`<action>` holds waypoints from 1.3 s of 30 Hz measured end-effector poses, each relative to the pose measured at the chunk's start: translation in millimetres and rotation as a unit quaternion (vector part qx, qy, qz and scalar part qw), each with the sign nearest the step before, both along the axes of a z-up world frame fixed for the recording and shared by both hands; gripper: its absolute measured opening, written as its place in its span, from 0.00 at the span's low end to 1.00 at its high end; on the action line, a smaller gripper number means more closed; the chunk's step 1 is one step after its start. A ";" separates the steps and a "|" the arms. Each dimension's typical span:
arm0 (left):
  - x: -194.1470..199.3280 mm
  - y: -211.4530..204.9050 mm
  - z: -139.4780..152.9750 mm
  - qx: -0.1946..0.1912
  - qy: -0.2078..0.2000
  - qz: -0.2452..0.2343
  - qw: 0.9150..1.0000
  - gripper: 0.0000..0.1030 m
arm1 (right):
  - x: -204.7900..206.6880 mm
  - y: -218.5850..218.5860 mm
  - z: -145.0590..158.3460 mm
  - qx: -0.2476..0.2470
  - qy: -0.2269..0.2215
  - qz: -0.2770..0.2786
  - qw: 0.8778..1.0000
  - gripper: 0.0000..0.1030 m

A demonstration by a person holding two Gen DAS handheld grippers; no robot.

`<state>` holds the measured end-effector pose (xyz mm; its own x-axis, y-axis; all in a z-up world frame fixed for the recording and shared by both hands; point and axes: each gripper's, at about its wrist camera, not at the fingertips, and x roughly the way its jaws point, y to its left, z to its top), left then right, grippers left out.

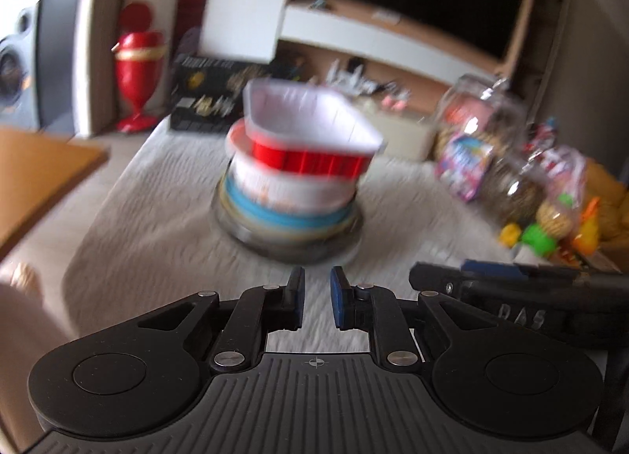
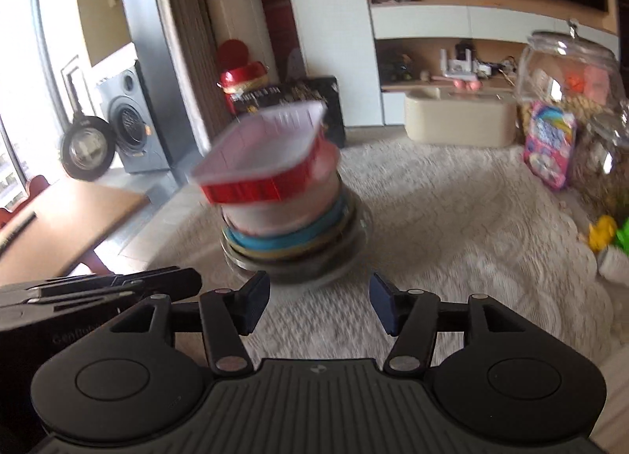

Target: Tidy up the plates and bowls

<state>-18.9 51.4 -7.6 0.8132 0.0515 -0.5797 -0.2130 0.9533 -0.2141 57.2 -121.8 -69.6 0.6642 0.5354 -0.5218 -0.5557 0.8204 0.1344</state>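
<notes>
Two grippers empty: left gripper jaws nearly together, right gripper jaws spread; bowl stack mid-tablecloth; writing blurred, unreadable

Grippers: you are holding two, the left gripper and the right gripper.
Stack: you are facing one pile at 12 o'clock; blur is hiding its exact dish count.
Red square bowl: one is sitting on top.
Glass jars: at least two are standing at 2 o'clock.
</notes>
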 end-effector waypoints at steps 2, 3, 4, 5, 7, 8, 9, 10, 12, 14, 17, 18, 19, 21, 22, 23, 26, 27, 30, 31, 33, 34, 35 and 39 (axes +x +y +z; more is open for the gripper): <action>-2.9 -1.5 -2.1 0.000 0.001 -0.003 1.000 0.15 | -1.7 -0.6 -17.7 -0.016 0.018 -0.006 1.000 0.55; -3.8 -2.3 -2.1 0.004 0.000 -0.002 1.000 0.15 | -1.7 -1.6 -24.7 -0.020 0.028 -0.008 0.999 0.55; -4.4 -4.7 -1.8 0.012 0.001 0.000 1.000 0.15 | -2.6 -3.0 -28.6 -0.022 0.033 -0.008 0.999 0.55; -4.4 -8.2 -2.7 0.022 0.006 0.001 1.000 0.15 | -3.4 -4.0 -31.1 -0.022 0.035 -0.007 0.999 0.55; -3.2 -16.5 -7.4 0.042 0.027 0.002 0.999 0.15 | -4.7 -6.0 -32.9 -0.018 0.033 -0.009 0.999 0.55; -1.1 -19.0 -9.8 0.049 0.038 0.002 0.998 0.15 | -5.0 -7.8 -31.7 -0.016 0.031 -0.011 0.999 0.55; -1.4 -21.7 -11.8 0.052 0.046 0.001 0.998 0.15 | -5.3 -8.5 -31.1 -0.015 0.027 -0.014 0.999 0.55; -1.0 -22.2 -13.2 0.052 0.049 0.001 0.997 0.15 | -6.2 -8.7 -30.2 -0.016 0.023 -0.015 0.999 0.55; -0.5 -20.8 -13.7 0.047 0.051 0.001 0.998 0.15 | -6.8 -7.2 -29.7 -0.023 0.021 -0.011 0.999 0.55; -1.1 -20.1 -14.2 0.045 0.053 0.001 0.998 0.15 | -7.3 -4.6 -30.5 -0.029 0.026 -0.005 0.999 0.55; -1.1 -19.5 -14.4 0.041 0.057 0.001 0.998 0.15 | -9.2 -1.0 -33.7 -0.035 0.031 0.005 0.999 0.55; -0.8 -19.2 -14.5 0.041 0.058 0.001 0.998 0.15 | -9.5 -0.4 -33.9 -0.036 0.030 0.006 0.999 0.55; -0.3 -19.0 -14.6 0.039 0.059 0.001 0.998 0.15 | -10.0 -0.1 -33.9 -0.036 0.029 0.006 0.999 0.55; 0.0 -19.1 -14.7 0.037 0.059 0.001 0.998 0.15 | -10.5 -0.8 -33.6 -0.035 0.029 0.004 0.999 0.55; 0.3 -19.1 -14.9 0.036 0.060 0.001 0.998 0.15 | -10.7 -1.0 -33.2 -0.035 0.030 0.004 0.999 0.55; 0.7 -18.9 -14.9 0.036 0.060 0.001 0.998 0.15 | -10.5 -1.2 -33.5 -0.034 0.032 0.003 0.999 0.55; 0.8 -18.5 -14.8 0.035 0.060 0.001 0.998 0.15 | -10.7 -1.4 -33.2 -0.034 0.031 0.002 0.999 0.55; 0.7 -18.3 -14.9 0.033 0.059 0.002 0.998 0.15 | -11.0 -1.2 -33.0 -0.035 0.030 0.002 0.999 0.55; 0.4 -18.1 -15.1 0.032 0.058 0.003 0.998 0.15 | -11.5 -0.9 -33.2 -0.036 0.029 0.003 0.999 0.55; 0.2 -18.1 -15.1 0.032 0.057 0.004 0.998 0.15 | -11.5 -1.1 -33.3 -0.036 0.030 0.003 0.999 0.55; -0.7 -18.1 -14.6 0.032 0.056 0.004 0.998 0.15 | -11.6 -1.4 -33.4 -0.036 0.029 0.003 0.999 0.55; -0.9 -18.2 -14.5 0.031 0.055 0.004 0.998 0.15 | -11.8 -1.5 -33.5 -0.035 0.028 0.003 0.999 0.55; -1.3 -18.1 -14.2 0.031 0.055 0.005 0.998 0.15 | -11.8 -1.7 -33.2 -0.035 0.028 0.002 0.999 0.55; -1.9 -17.8 -14.1 0.031 0.054 0.005 0.998 0.15 | -12.2 -2.1 -32.5 -0.035 0.026 0.002 0.999 0.55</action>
<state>-20.8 33.6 -21.7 0.7453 0.0973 -0.6596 -0.2409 0.9617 -0.1304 45.0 -123.9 -102.1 0.6331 0.4990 -0.5918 -0.5520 0.8270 0.1067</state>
